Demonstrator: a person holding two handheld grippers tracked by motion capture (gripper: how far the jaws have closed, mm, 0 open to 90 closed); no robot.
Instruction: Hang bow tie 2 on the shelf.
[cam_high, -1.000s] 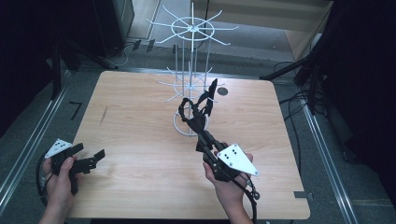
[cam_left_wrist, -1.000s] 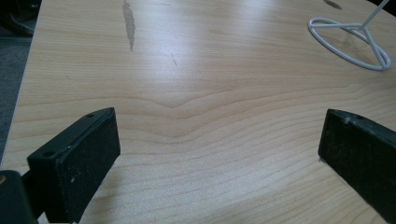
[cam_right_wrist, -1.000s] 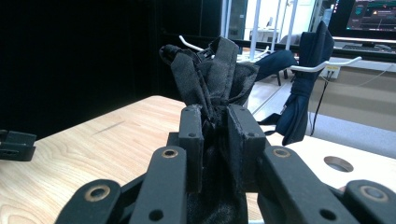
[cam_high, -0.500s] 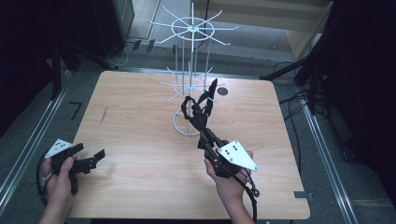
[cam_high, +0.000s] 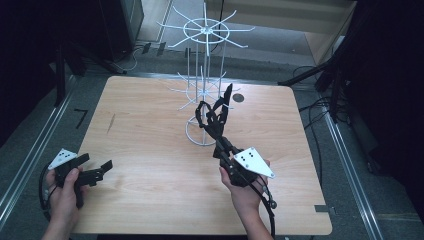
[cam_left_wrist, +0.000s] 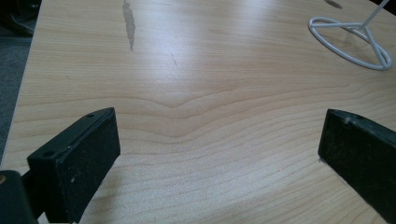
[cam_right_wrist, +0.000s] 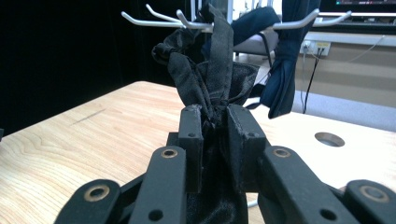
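The left gripper (cam_high: 97, 172) rested at the near left corner of the wooden table (cam_high: 150, 125), its jaws spread wide with bare wood between them; ahead and to its right lay the ring base (cam_left_wrist: 348, 39) of the white wire rack (cam_high: 202, 75). Further right, the right gripper (cam_high: 220, 145) pointed away from the person, jaws pinched tight on a black fabric glove (cam_high: 212, 114). The glove stuck out beyond the jaw tips, its limp fingers (cam_right_wrist: 219, 51) rising toward the rack's lower hooks (cam_right_wrist: 154, 21), just in front of that gripper. A round hole (cam_right_wrist: 329, 138) in the table sat off to its right.
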